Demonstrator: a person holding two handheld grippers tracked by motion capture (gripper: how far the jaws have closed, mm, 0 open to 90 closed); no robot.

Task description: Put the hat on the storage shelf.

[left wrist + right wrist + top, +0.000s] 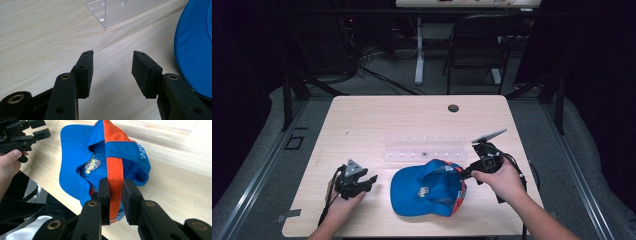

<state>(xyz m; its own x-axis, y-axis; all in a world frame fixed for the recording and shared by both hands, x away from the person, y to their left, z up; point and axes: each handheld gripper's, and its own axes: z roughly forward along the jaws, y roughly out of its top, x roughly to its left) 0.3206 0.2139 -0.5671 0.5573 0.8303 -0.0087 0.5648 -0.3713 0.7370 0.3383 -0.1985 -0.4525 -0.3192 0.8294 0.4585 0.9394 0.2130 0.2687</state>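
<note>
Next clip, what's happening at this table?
A person works with a hand-held gripper in each hand. The right hand-held gripper is shut on the orange strap of a blue cap lying on the wooden table. The left hand-held gripper is open beside the cap's brim, holding nothing. A clear plastic rack sits behind.

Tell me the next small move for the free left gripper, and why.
Probably ease the left gripper right to the cap's blue brim and close on it. Its jaws stand open over bare table beside the brim, while the right gripper is clamped on the cap's orange strap, so one side is unsupported.
</note>
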